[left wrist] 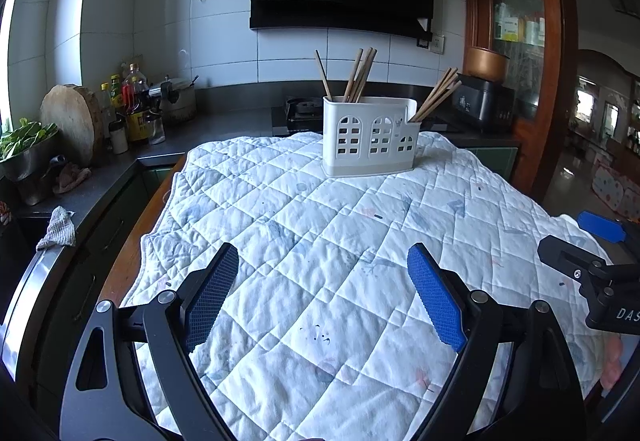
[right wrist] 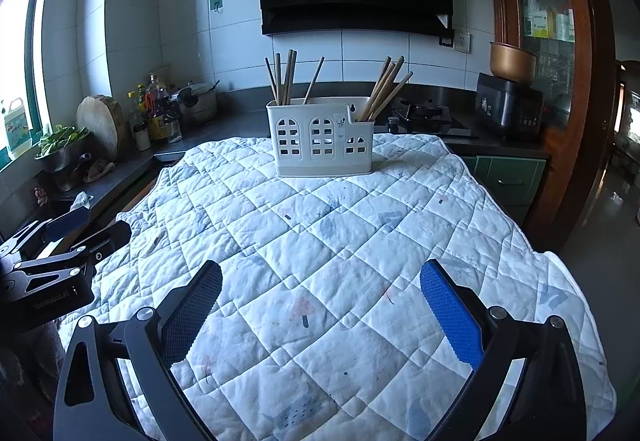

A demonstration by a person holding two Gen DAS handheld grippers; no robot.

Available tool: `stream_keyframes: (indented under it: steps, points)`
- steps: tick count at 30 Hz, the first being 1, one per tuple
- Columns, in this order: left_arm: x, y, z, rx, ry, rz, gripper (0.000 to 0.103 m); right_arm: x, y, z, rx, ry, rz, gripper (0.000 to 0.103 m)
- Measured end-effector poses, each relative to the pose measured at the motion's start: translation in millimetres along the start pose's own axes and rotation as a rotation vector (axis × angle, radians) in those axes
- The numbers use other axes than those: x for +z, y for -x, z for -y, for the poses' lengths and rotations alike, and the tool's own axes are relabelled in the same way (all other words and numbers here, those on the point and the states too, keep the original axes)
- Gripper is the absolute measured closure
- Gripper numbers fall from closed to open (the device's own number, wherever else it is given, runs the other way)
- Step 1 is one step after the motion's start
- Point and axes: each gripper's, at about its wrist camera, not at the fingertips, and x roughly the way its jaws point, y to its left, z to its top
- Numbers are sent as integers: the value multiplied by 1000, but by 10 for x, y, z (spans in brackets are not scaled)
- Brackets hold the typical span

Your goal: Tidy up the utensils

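1. Nearest us, our left gripper (left wrist: 324, 295) hangs over the quilt (left wrist: 320, 233) with its fingers (left wrist: 434, 297) spread wide and nothing between them.
2. Our right gripper (right wrist: 320, 315) hovers the same way, fingers (right wrist: 450, 315) wide apart and empty, over the quilt (right wrist: 320, 233).
3. In the left view the right gripper shows at the right edge; in the right view the left one sits at the left edge.
4. The bare quilt runs ahead of both pairs of fingers.
5. Farther on, well apart from the fingers, the holder (left wrist: 370, 135) stands upright at the quilt's far side.
6. Chopsticks (left wrist: 360, 75) lean in its larger left compartment, more chopsticks (left wrist: 436, 93) in the small right one.
7. In the right view the holder (right wrist: 322, 137) lies straight ahead, chopsticks (right wrist: 286, 75) upright inside.
8. Behind it are the counter (right wrist: 240, 119) and stove (right wrist: 424, 117).
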Motion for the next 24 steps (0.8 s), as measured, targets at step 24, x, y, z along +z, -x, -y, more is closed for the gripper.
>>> stream_keyframes:
  steps: [24]
  points:
    - [-12,16,-11,-2,5,-2,17,-4,9,1,-2,-1,2,7]
